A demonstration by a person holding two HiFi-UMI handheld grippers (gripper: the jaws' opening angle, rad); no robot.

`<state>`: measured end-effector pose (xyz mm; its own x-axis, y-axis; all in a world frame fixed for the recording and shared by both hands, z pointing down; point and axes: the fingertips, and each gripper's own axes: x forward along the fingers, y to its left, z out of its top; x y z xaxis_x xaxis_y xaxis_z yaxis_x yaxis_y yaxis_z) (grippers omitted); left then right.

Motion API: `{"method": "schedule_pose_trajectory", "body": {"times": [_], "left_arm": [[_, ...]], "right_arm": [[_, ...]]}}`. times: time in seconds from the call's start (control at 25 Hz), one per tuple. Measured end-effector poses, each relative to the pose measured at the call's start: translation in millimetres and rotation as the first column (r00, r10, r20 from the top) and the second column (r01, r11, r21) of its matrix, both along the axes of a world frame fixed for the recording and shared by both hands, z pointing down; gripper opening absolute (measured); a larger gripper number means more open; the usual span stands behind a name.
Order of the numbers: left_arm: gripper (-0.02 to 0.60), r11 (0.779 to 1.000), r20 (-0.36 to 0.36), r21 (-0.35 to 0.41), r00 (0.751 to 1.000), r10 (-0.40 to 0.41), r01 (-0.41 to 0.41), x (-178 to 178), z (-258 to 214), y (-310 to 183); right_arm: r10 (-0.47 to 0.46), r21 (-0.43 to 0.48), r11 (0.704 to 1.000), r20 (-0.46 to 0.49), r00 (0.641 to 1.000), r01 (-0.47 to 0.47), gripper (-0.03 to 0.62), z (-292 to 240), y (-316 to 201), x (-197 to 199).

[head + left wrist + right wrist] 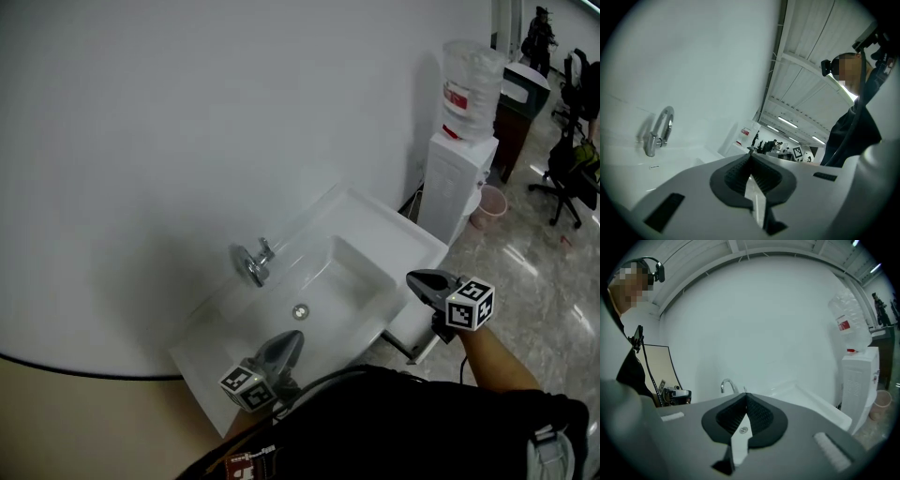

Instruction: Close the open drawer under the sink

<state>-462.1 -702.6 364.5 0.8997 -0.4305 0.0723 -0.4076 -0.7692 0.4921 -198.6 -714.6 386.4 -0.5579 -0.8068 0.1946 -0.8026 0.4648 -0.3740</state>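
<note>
Drawer [411, 328]: white, sticking out from under the sink [375, 220] at its front right corner, still open.

Right hand-held gripper [414, 277]: by that same corner of the sink, above the drawer, jaws together with nothing between them. Contact with the sink cannot be told.

Left hand-held gripper [292, 339]: over the sink's front edge, near the drain [300, 311], jaws also together and empty.

Faucet [255, 262]: chrome, at the back of the sink against the white wall.

Water dispenser [457, 183]: white, just right of the sink, with a bottle [472, 84] on top. Pink bin [488, 204] on the floor beyond it.
</note>
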Motion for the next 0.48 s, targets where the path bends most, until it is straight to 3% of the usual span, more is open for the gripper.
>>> {"method": "schedule_pose_trajectory", "body": {"times": [0.2,0.48], "left_arm": [[0.000,0.996,0.052,-0.045,0.995,0.085,-0.083,90.3,24.2,9.1],[0.000,0.971,0.146,-0.129,0.965,0.220,-0.202,169.4,82.4,22.0]], "right_arm": [[0.054,-0.016,0.998,0.019,0.998,-0.054,0.002,26.6,10.1,71.7],[0.167,-0.034,0.986,0.038,0.985,-0.166,0.002,73.5,31.4,140.8]]}}
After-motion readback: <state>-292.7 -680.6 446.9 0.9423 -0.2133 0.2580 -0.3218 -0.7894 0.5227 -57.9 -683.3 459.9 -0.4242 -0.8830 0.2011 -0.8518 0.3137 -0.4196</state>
